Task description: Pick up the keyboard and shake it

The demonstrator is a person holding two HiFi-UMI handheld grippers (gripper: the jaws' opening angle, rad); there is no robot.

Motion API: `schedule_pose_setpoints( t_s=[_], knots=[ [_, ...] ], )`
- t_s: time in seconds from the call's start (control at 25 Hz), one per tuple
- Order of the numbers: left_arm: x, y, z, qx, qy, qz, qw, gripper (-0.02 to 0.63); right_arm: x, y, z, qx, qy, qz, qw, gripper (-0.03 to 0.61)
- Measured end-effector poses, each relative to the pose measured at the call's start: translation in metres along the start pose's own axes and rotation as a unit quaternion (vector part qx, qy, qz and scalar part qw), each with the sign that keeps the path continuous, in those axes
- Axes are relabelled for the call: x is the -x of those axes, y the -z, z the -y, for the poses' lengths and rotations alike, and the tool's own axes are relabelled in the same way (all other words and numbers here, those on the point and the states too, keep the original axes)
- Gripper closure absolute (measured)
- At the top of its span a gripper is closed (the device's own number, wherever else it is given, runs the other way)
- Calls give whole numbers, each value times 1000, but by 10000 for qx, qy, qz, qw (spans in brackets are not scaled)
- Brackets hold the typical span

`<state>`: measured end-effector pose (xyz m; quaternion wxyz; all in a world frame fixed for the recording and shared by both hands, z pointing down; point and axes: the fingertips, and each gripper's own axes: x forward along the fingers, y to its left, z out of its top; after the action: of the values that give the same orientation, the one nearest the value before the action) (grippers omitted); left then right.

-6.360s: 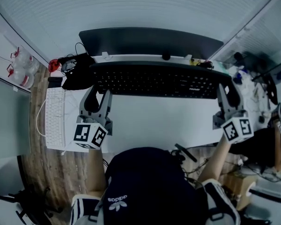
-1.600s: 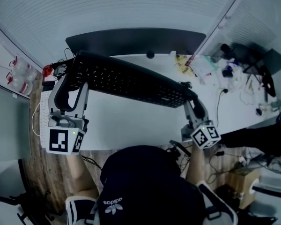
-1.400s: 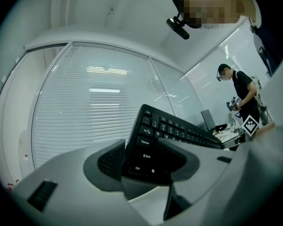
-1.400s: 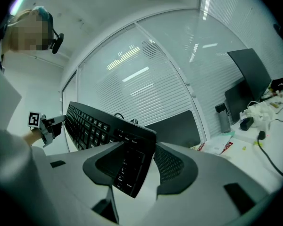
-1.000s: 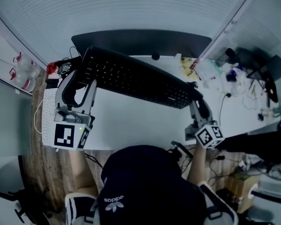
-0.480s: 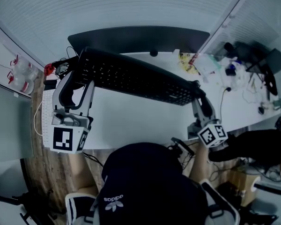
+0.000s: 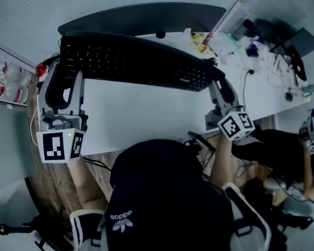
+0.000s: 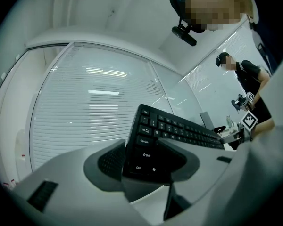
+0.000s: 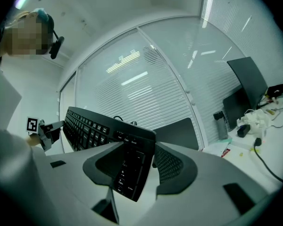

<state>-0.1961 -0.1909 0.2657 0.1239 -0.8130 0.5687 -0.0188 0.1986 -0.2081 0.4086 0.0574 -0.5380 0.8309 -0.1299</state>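
Clamping black keyboard [image 7: 133, 64] at both short ends: left gripper [image 7: 65, 72] pinching the Ctrl/Shift end, jaws pressed on top & underside w/ no gap showing in left gripper view; right gripper [image 7: 215, 81] doing the same on the opposite end, jaws closed onto the kbd's edge per right gripper view. Hanging kbd in the air, clear of the white desk [image 7: 146, 116], running along the desk's far edge in front of the dark monitor [image 7: 141, 15], from above the left edge to approx. mid-right. Sitting tilted too: left end looking nearer the head cam, so prob. higher than the right end. Judging pick-up part as done, since nothing of the kbd is touching the desk & both ends are gripped. Judging shake as either under way or about to start; the slant is fitting a mid-shake pose, but one moment isn't proving motion. Leaving, at most, the rest of the shaking. Cluttering the desk's right end: papers & cables [image 7: 225, 41], well apart from the kbd, not in the way.
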Motion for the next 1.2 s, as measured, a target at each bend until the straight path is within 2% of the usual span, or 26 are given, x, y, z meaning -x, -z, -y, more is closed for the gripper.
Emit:
schedule_pose_setpoints(
  t_s=[0.16,0.36,0.52,0.68,1.0,1.2],
  knots=[
    [6,-2,-3,167,-25,100,9998,411,10,-8,-5,-5,20,50,10000,388],
    [1,1,1,104,-3,90,9999,411,5,-1,2,-104,90,96,9999,388],
    [2,-3,0,200,32,184,9996,411,10,0,-2,94,62,-49,9999,388],
    [-2,2,1,79,-71,76,9999,411,6,9,1,-66,92,-124,9999,388],
    [0,4,0,230,-65,61,9997,411,5,6,2,2,65,-133,9999,388],
    [6,-1,-4,240,-119,193,9995,411,4,-2,-2,-10,24,19,10000,389]
  ],
)
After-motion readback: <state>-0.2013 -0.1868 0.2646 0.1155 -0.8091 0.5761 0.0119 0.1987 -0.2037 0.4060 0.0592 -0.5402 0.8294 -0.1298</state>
